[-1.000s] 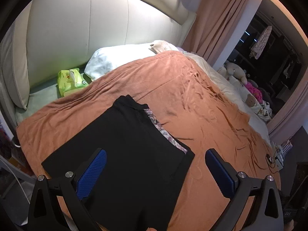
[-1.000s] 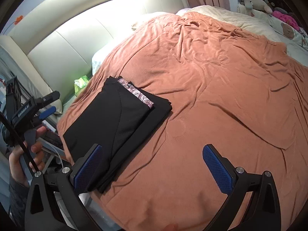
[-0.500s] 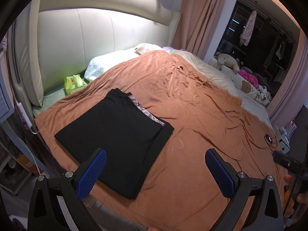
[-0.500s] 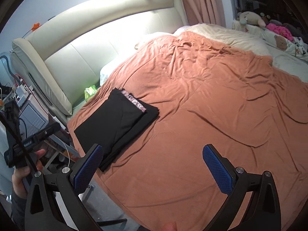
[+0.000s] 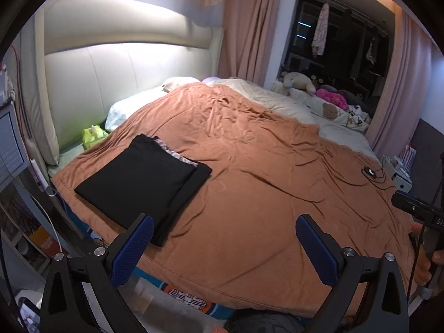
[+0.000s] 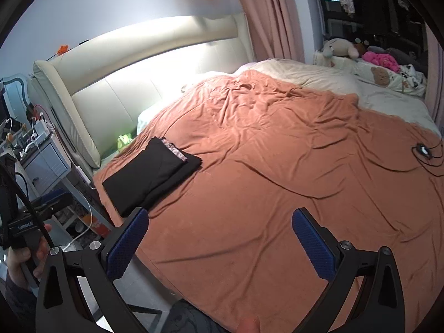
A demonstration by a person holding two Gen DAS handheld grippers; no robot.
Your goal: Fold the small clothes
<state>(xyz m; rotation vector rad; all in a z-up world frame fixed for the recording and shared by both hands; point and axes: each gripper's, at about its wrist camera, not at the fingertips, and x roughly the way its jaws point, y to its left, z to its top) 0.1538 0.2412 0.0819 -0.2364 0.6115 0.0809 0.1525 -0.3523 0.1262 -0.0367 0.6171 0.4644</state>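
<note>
- On the bed's left corner, near the padded cream headboard [image 5: 116, 63], a folded black garment [image 5: 141, 177] is laid flat on the creased rust-brown blanket [image 5: 263, 194]; a patterned band is shown along its far edge.
- The left claw [image 5: 224, 247] is held wide open and empty, above the bed's edge; ribbed blue pads [image 5: 133, 247] are seen.
- The right claw [image 6: 219, 241] is likewise spread wide, gripping nothing.
- Writing on the devices cannot be read.

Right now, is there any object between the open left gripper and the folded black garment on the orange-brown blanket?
Nothing visible stands between them. The left gripper hangs open off the bed's near edge, and the folded black garment lies flat on the orange-brown blanket, with only bare blanket in between. The green tissue pack sits beyond the garment.
</note>
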